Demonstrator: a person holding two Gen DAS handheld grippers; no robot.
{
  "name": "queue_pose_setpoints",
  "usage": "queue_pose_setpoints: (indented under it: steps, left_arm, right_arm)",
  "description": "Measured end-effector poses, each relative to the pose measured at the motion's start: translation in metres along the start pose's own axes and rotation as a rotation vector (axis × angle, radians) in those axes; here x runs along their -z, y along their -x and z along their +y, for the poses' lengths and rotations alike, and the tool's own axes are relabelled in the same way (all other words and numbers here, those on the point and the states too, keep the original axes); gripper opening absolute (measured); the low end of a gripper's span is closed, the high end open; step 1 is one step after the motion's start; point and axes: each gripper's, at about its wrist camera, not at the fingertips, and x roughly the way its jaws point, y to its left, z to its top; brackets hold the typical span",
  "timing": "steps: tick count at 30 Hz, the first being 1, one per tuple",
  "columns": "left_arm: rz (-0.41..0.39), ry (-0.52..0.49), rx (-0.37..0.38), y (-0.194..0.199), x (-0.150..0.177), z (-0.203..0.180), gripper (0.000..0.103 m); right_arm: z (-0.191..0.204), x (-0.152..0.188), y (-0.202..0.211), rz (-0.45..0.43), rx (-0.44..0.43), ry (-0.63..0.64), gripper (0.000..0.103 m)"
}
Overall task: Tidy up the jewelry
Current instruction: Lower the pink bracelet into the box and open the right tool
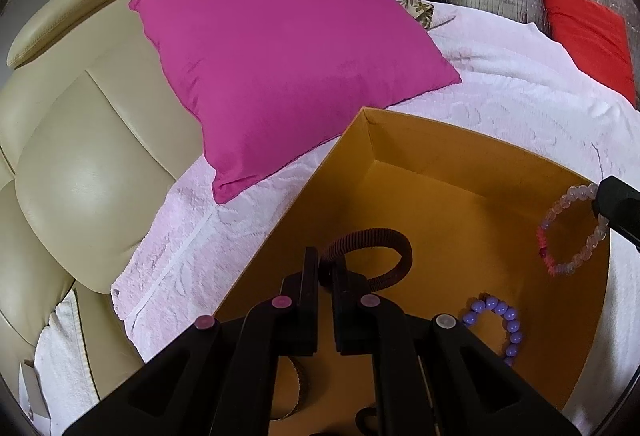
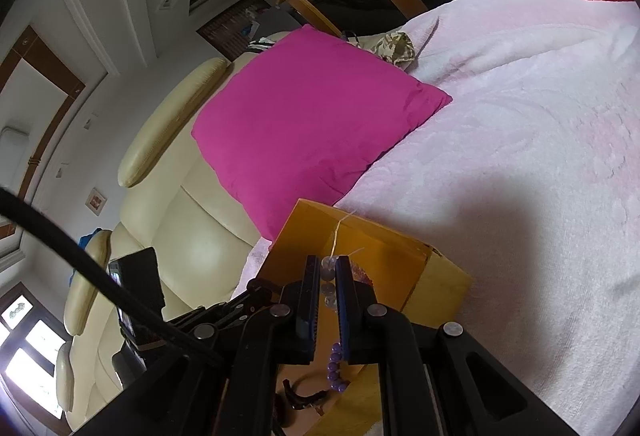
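An open yellow-orange box (image 1: pixel 420 152) sits on the pink bedspread. My left gripper (image 1: pixel 325 268) is over the box, shut on a dark brown ribbed bracelet (image 1: pixel 384 238) that loops up to the right. A purple bead bracelet (image 1: pixel 500 316) lies on the box floor. My right gripper (image 2: pixel 328 268) is shut on a clear pale-pink bead bracelet (image 2: pixel 329 278); in the left wrist view that bracelet (image 1: pixel 576 232) hangs from the right gripper's black tip (image 1: pixel 616 208) over the box's right side. The right wrist view also shows the box (image 2: pixel 384 248) and the purple beads (image 2: pixel 336 364) below.
A large magenta pillow (image 1: pixel 288 56) lies behind the box, against a cream leather headboard (image 1: pixel 80 164). The pink bedspread (image 1: pixel 520 84) spreads to the right. A red pillow (image 1: pixel 588 32) is at the far right, by a silver foil wall.
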Motion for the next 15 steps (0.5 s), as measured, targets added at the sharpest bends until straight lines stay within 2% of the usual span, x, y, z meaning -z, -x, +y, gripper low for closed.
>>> queue_pose_setpoints:
  steps: [15]
  left_arm:
    - [0.02, -0.006, 0.004, -0.0088, 0.0062, -0.0015, 0.006]
  right_arm:
    - [-0.0041, 0.001, -0.0047, 0.01, 0.008, -0.009, 0.009]
